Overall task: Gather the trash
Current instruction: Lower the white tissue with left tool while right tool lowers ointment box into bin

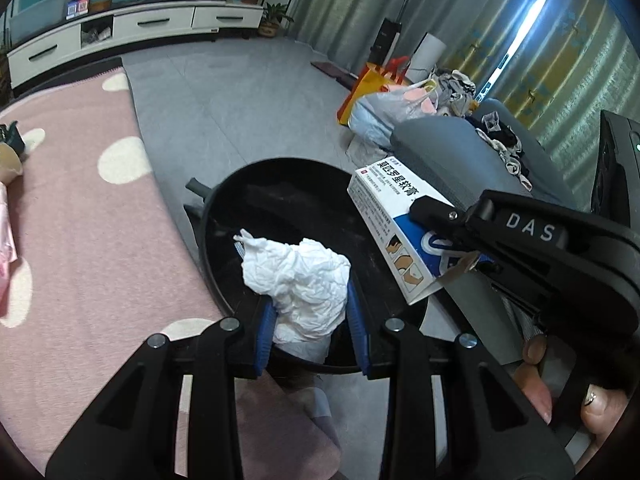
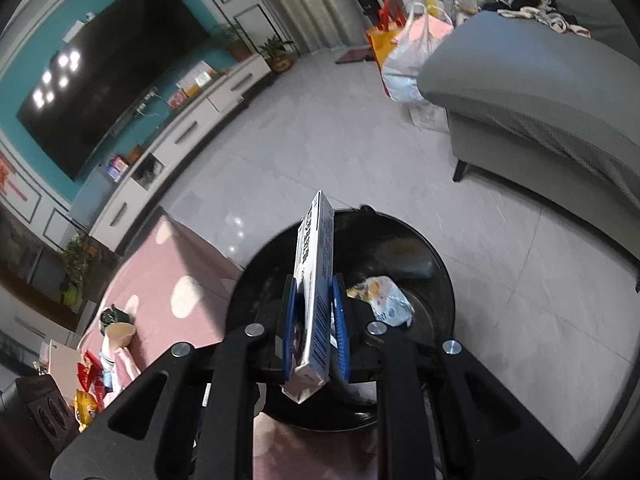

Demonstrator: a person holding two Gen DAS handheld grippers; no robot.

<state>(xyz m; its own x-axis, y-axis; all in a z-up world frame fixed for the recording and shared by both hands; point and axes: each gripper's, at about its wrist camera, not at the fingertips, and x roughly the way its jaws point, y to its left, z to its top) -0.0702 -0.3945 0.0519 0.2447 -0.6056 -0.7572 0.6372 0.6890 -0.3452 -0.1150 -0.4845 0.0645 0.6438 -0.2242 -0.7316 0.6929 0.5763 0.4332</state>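
Note:
A round black trash bin (image 1: pixel 224 216) stands on the grey floor beside the pink dotted rug; it also shows in the right wrist view (image 2: pixel 436 264). My left gripper (image 1: pixel 312 320) is shut on a crumpled white tissue (image 1: pixel 300 276) and holds it over the bin's near rim. My right gripper (image 2: pixel 314 324) is shut on a white and blue medicine box (image 2: pixel 316 280) and holds it over the bin. In the left wrist view the right gripper (image 1: pixel 448 236) holds the box (image 1: pixel 396 228) at the bin's right rim. A crumpled wrapper (image 2: pixel 390 304) lies inside the bin.
A pink dotted rug (image 1: pixel 80 220) lies left of the bin, with a paper cup (image 2: pixel 120 334) and snack wrappers (image 2: pixel 90 376) on it. A grey sofa (image 2: pixel 540 92) stands on the right, bags (image 1: pixel 380 100) beside it. A TV cabinet (image 1: pixel 132 28) lines the far wall.

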